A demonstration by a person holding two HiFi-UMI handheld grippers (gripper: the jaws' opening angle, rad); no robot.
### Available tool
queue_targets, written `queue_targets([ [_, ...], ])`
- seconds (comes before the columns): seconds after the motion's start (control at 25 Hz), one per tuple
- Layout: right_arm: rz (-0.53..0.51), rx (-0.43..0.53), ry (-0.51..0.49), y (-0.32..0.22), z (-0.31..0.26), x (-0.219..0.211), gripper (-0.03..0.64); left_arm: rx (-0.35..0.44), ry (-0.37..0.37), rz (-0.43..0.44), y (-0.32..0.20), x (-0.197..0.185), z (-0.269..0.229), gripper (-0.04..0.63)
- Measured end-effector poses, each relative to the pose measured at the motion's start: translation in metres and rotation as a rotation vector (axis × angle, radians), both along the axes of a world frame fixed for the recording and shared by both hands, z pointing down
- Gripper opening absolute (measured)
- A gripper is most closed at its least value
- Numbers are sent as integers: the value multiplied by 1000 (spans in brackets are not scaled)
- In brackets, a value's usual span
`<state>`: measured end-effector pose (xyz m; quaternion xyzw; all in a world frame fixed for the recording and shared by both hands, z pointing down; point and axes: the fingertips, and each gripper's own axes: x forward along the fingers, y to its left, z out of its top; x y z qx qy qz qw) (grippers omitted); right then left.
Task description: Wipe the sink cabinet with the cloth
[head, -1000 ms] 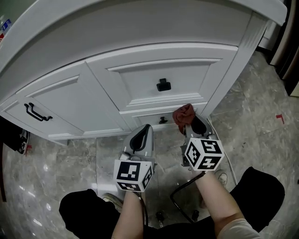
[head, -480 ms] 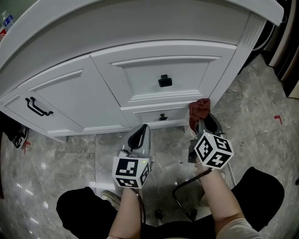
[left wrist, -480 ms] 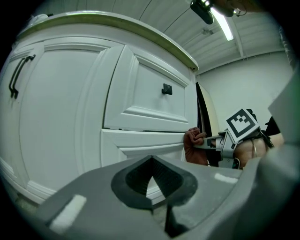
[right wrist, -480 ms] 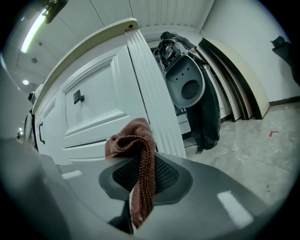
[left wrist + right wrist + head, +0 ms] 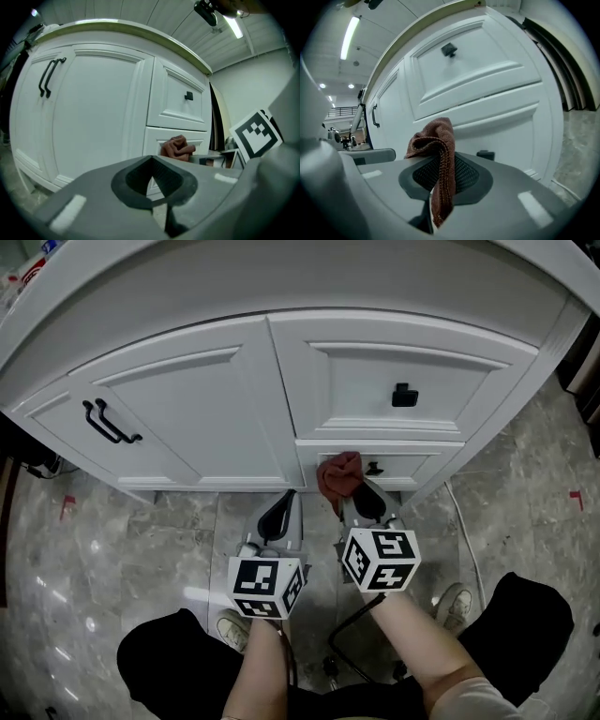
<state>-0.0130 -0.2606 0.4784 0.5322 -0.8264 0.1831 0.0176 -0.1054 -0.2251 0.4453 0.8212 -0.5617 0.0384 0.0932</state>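
Nearest me, my left fingers (image 5: 281,517) are pressed together on nothing, idle above the grey marble floor (image 5: 141,549). My right fingers (image 5: 367,504) are clamped on the crumpled brown terry cloth (image 5: 337,474). It has slid from right of the small black drawer knob (image 5: 375,468) to its left, so I judge this stroke is crossing the white sink cabinet's (image 5: 187,409) lower drawer front. Only the right gripper view shows the cloth's tail hanging down through the grip; the head view hides it.
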Motion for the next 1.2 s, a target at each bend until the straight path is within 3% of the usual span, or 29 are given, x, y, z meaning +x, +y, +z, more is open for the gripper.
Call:
queue_targets([
  [0.16, -59, -40, -7, -7, 25, -45, 89, -28, -18, -25, 7, -26, 12, 0],
  [0.36, -52, -68, -27, -19, 43, -55, 89, -40, -2, -53, 9, -47, 19, 0],
  [0.56, -35, -47, -5, -21, 43, -44, 91, -46, -4, -25, 8, -39, 24, 0],
  [1.04, 110, -162, -105, -29, 63, 17, 89, -34, -2, 23, -1, -10, 21, 0],
  [1.2, 91, -169, -84, -18, 60, 26, 89, -34, -4, 63, -3, 12, 20, 0],
])
